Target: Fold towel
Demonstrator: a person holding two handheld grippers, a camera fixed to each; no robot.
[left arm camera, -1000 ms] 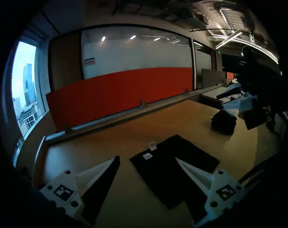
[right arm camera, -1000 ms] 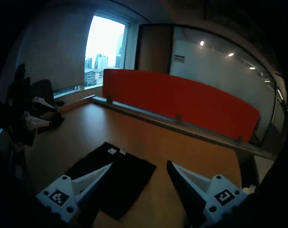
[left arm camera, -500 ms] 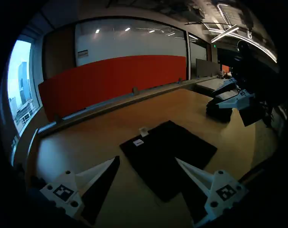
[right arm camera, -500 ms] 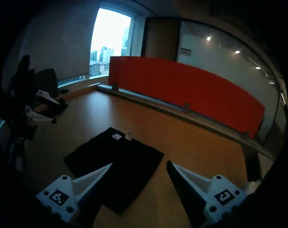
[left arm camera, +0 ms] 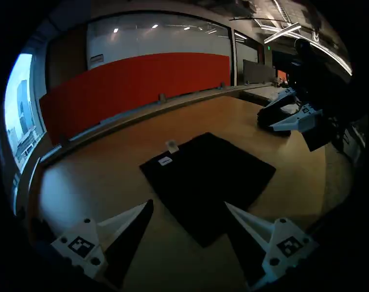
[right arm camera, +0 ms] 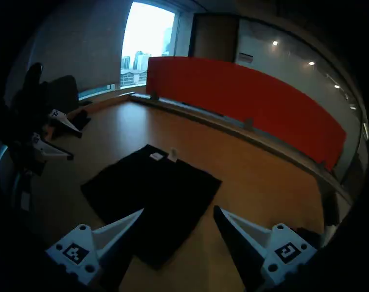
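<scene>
A black towel (left arm camera: 208, 181) lies flat on the wooden table (left arm camera: 101, 170), with two small white tags at its far edge. My left gripper (left arm camera: 188, 207) hovers open above the towel's near corner, nothing between its fingers. In the right gripper view the same towel (right arm camera: 152, 194) spreads below my right gripper (right arm camera: 179, 214), which is open and empty over the towel's near edge. The right gripper (left arm camera: 291, 114) also shows far right in the left gripper view. The left gripper (right arm camera: 53, 136) shows at the far left of the right gripper view.
A red divider panel (left arm camera: 135, 87) runs along the table's far edge, with a glass wall behind it. A bright window (right arm camera: 148, 44) stands at one end of the room. A dark bundle (left arm camera: 269, 117) sits on the table by the right gripper.
Both grippers have risen and tilted down, so the towel now sits higher and fuller in both views. Both stay open. The towel has not moved.
</scene>
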